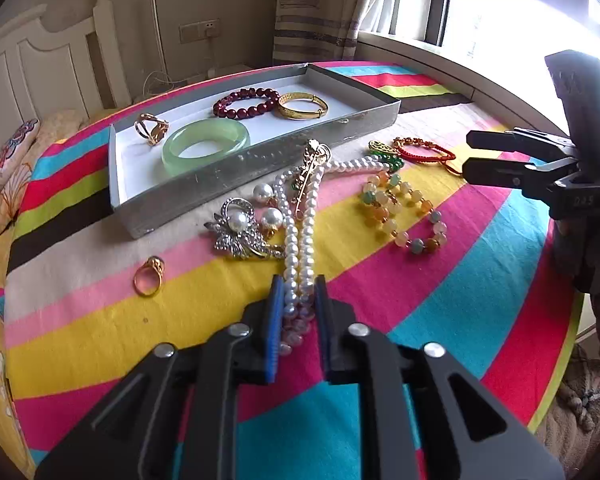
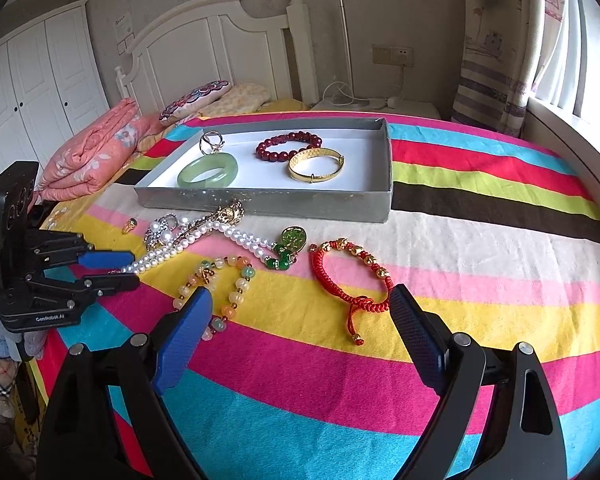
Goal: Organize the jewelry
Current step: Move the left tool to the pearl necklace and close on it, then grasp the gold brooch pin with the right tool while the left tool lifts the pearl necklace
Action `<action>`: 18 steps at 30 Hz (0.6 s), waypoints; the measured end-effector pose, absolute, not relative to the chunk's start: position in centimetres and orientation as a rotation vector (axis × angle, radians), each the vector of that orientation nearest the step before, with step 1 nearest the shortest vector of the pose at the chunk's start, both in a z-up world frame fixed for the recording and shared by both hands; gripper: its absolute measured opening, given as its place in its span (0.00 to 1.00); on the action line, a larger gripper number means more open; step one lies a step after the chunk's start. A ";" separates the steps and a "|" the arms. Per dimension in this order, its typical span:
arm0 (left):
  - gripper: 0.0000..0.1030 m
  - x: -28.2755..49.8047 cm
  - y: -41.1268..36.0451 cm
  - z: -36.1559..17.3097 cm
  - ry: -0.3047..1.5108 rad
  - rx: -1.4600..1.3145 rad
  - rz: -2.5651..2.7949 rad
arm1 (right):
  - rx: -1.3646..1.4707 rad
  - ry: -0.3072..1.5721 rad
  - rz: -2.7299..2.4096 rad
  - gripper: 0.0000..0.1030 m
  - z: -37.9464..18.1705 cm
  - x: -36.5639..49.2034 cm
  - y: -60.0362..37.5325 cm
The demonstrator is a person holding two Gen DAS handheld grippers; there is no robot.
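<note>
A grey tray (image 1: 228, 188) (image 2: 268, 202) on the striped bedspread holds a green jade bangle (image 1: 206, 146), a dark red bead bracelet (image 1: 246, 103), a gold bangle (image 1: 302, 106) and a gold ring (image 1: 152, 128). My left gripper (image 1: 298, 292) (image 2: 134, 270) is shut on the near end of a white pearl necklace (image 1: 300, 236) (image 2: 204, 236), which lies on the cloth. My right gripper (image 2: 300, 312) (image 1: 466, 156) is open and empty, just above the cloth near a red cord bracelet (image 2: 352, 272).
Loose on the cloth are a pearl brooch (image 1: 240, 232), pearl earrings (image 1: 268, 204), a gold ring (image 1: 150, 276), a gold hairpin (image 1: 312, 168), a yellow-green bead bracelet (image 1: 404, 216) (image 2: 228, 284) and a green pendant (image 2: 292, 240). A folded pink quilt (image 2: 96, 148) lies at the far left.
</note>
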State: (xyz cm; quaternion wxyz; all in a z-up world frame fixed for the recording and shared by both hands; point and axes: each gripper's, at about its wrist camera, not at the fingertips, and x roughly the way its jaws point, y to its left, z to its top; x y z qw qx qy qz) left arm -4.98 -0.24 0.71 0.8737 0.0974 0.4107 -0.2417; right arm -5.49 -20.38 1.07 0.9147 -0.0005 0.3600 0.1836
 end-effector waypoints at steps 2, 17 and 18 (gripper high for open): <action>0.14 -5.6 -0.2 0.8 0.846 0.215 -0.479 | -0.003 0.741 0.379 0.84 1.1 -5.5 -20.3; 0.37 -7.7 1.9 1.6 0.813 0.093 -0.463 | -0.012 0.745 0.372 0.84 1.0 -5.4 -20.2; 0.43 -7.4 1.6 1.4 0.824 0.114 -0.464 | -0.013 0.745 0.371 0.84 1.0 -5.4 -20.2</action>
